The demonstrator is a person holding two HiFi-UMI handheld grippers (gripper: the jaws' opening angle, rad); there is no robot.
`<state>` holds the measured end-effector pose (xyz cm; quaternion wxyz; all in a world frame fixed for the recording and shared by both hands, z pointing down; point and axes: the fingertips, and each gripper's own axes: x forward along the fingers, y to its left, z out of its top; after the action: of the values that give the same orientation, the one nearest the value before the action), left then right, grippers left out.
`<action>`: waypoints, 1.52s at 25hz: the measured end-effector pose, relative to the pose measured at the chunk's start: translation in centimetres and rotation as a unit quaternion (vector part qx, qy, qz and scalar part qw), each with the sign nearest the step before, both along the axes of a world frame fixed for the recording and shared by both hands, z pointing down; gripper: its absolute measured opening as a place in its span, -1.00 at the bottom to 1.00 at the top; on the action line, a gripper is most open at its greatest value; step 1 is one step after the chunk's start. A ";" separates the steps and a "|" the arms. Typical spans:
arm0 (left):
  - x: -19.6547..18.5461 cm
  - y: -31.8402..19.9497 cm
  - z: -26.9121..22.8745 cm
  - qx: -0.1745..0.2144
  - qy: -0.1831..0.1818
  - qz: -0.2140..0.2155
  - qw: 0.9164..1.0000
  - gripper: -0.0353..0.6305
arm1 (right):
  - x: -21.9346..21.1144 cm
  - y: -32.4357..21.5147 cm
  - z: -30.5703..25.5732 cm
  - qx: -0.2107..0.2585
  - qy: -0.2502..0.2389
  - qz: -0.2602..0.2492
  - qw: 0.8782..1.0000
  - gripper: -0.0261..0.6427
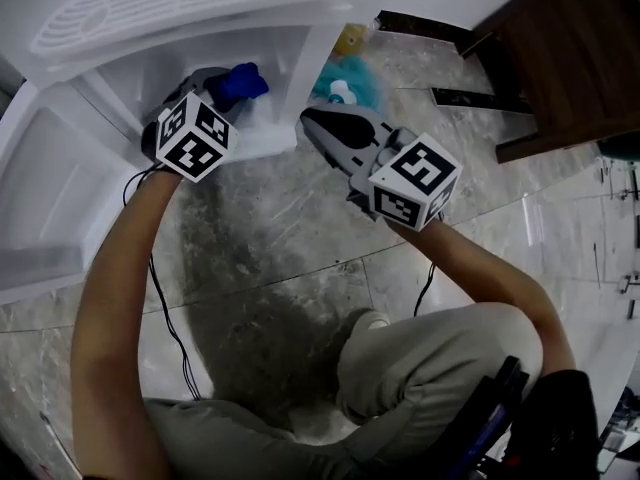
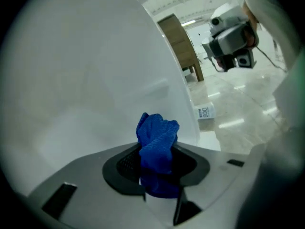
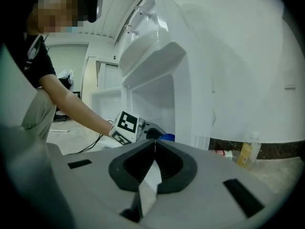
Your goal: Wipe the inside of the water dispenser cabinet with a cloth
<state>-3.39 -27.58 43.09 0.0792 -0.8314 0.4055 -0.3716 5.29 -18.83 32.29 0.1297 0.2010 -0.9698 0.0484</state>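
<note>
Cloth [image 2: 157, 133] clamped in left gripper [image 2: 159, 152] — right gripper [image 3: 155, 145], jaws together, alone views whole cabinet [image 3: 214, 70]

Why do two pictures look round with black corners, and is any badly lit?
Both gripper views are wide-angle: corners go black and straight edges bow, as on the water dispenser in the right gripper view. In the left gripper view the cabinet wall washes out to flat white, yet the blue cloth stays sharp. The head view is dim, with a shadow on the floor.

Cloth [image 2: 157, 142] blue; cabinet [image 3: 205, 66] white; floor [image 1: 285, 233] grey (mottled, darker veins).
</note>
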 end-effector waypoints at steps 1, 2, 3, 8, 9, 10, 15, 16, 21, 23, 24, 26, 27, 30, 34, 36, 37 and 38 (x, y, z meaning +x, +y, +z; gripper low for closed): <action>0.5 -0.6 0.5 0.001 -0.015 0.003 1.000 -0.44 | 0.4 0.0 0.2 0.001 0.003 0.000 1.000 -0.92; 0.9 -1.3 0.9 0.002 -0.028 0.004 1.000 -0.44 | 0.7 -0.1 0.3 0.000 0.005 0.001 1.000 -0.92; 1.3 -2.0 1.2 0.002 -0.040 0.002 0.999 -0.44 | 0.9 -0.2 0.4 -0.001 0.005 0.002 1.000 -0.92; 1.9 -4.6 3.2 0.006 -0.089 -0.010 0.996 -0.44 | 2.0 0.0 0.6 -0.014 -0.011 0.007 1.000 -0.92; 2.0 -4.9 3.5 0.009 -0.096 -0.007 0.995 -0.44 | 2.1 0.1 0.6 -0.018 -0.013 0.008 1.000 -0.92; 2.1 -5.2 3.7 0.012 -0.102 -0.004 0.995 -0.44 | 2.2 0.2 0.7 -0.022 -0.014 0.009 1.000 -0.92; 1.5 -8.2 4.1 0.051 -0.159 -0.015 0.986 -0.44 | 1.7 1.0 1.1 -0.021 -0.007 -0.003 1.000 -0.92; 1.3 -8.6 4.1 0.055 -0.166 -0.018 0.984 -0.44 | 1.4 1.4 1.1 -0.019 -0.004 -0.008 1.000 -0.92; 1.6 -7.9 4.2 0.050 -0.146 -0.023 0.988 -0.44 | 0.5 3.6 1.9 -0.024 0.006 -0.043 0.999 -0.92; 2.1 -6.6 4.1 0.057 -0.141 -0.005 0.988 -0.44 | 0.1 3.8 2.3 -0.031 0.005 -0.047 0.998 -0.92; 2.4 -5.9 4.2 0.065 -0.143 0.009 0.988 -0.44 | -0.1 3.9 2.5 -0.034 0.005 -0.048 0.998 -0.92; 2.9 -5.0 4.2 0.082 -0.150 0.033 0.985 -0.45 | -0.5 4.1 2.7 -0.038 0.006 -0.055 0.998 -0.92; 3.0 -4.9 4.2 0.085 -0.152 0.039 0.984 -0.45 | -0.7 4.3 2.7 -0.039 0.008 -0.058 0.998 -0.92; 2.7 -5.9 4.4 0.082 -0.159 0.036 0.983 -0.45 | -0.9 4.5 2.9 -0.042 0.011 -0.061 0.997 -0.92; 1.5 -8.6 4.5 0.062 -0.161 -0.012 0.985 -0.45 | -0.6 4.6 3.0 -0.043 0.010 -0.059 0.997 -0.92; 1.5 -8.7 4.3 0.055 -0.150 -0.025 0.987 -0.45 | -0.3 4.6 3.1 -0.046 0.012 -0.056 0.997 -0.92; 1.7 -8.3 4.3 0.052 -0.139 -0.025 0.989 -0.46 | -0.3 4.6 3.1 -0.047 0.013 -0.056 0.997 -0.92; 1.8 -7.8 4.4 0.049 -0.129 -0.024 0.990 -0.46 | -0.2 4.7 3.2 -0.048 0.013 -0.056 0.997 -0.92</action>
<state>-1.56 -35.37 47.44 0.1625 -0.7621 0.4291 -0.4568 5.05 -14.18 35.49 0.1543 0.1406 -0.9743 0.0845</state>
